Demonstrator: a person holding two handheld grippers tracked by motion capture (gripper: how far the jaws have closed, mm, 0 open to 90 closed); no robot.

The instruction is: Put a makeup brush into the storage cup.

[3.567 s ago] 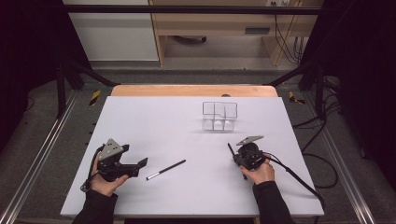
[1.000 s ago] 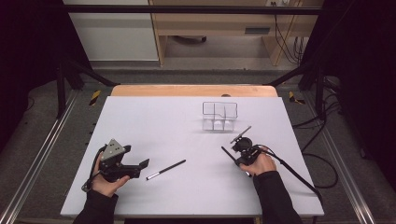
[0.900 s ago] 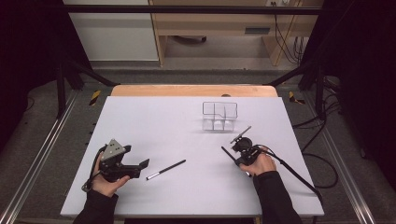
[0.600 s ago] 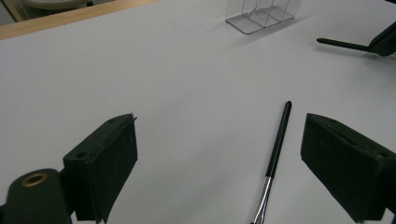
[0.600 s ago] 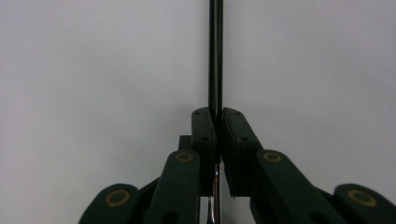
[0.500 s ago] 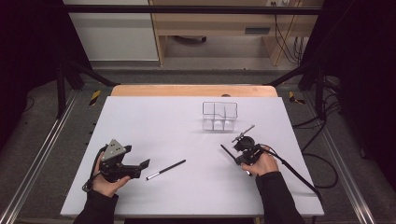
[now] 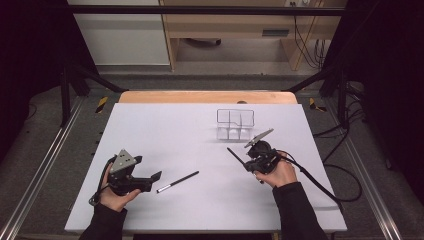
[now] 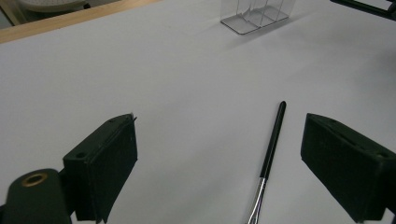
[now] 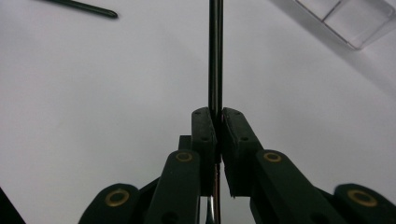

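Jaws of right gripper (image 9: 216,122) pinch a black rod (image 9: 215,56) (hand raised off table).

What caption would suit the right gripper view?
Right gripper shut on a thin black brush above the white table, clear organizer nearby.

We see a white table (image 7: 165,130) carrying a clear divided holder (image 7: 235,123) near its far edge and a black pen (image 7: 177,182) lying flat nearer us.

Two black pens: one on table (image 7: 177,181), one held (image 7: 235,156). One clear organizer (image 7: 235,123).
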